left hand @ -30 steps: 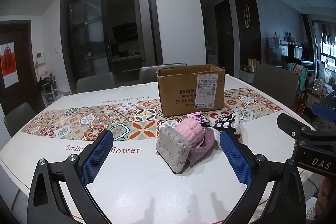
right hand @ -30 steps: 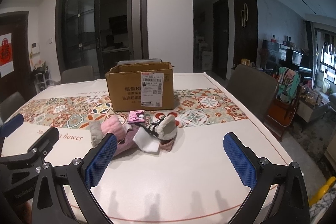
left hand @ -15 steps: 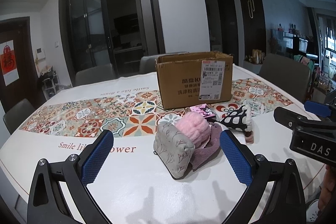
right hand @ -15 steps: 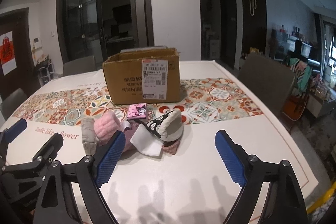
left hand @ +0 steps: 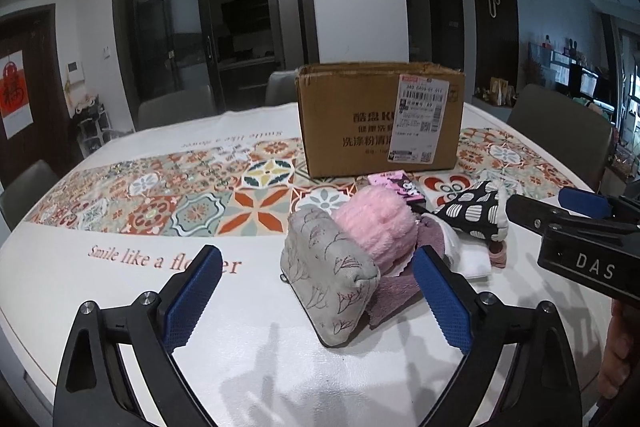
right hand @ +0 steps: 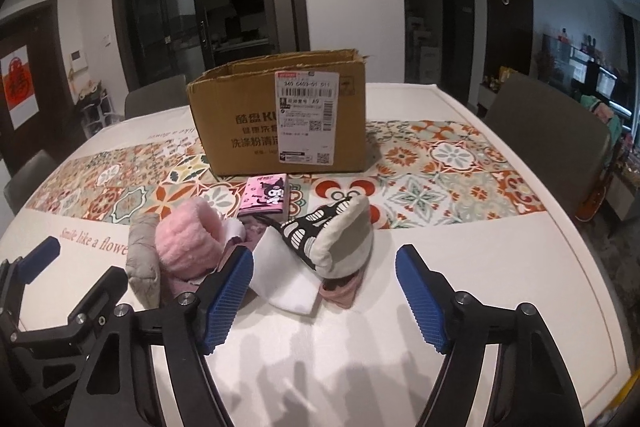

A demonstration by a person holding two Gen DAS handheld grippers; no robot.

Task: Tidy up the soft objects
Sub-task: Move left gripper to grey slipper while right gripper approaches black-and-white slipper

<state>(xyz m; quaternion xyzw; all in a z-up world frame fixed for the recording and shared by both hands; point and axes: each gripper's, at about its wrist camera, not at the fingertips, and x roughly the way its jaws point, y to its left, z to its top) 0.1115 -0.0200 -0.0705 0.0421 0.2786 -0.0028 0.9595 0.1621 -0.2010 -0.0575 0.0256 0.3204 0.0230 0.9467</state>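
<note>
Left tongs (left hand: 316,301) wide, framing grey leaf-print fabric pouch (left hand: 329,275) | right tongs (right hand: 325,293) empty, jaws just narrowing around black-and-white patterned cloth mitt (right hand: 334,235) | brown cardboard box (right hand: 280,117) waits behind, likely destination

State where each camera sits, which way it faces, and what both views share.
Left wrist: on the left claw, facing the grey leaf-print fabric pouch; its open blue pads show, and the right claw at right.
Right wrist: on the right claw, facing the black-and-white patterned soft slipper; the left claw shows at left.
Shared: the brown cardboard box and fluffy pink roll.
</note>
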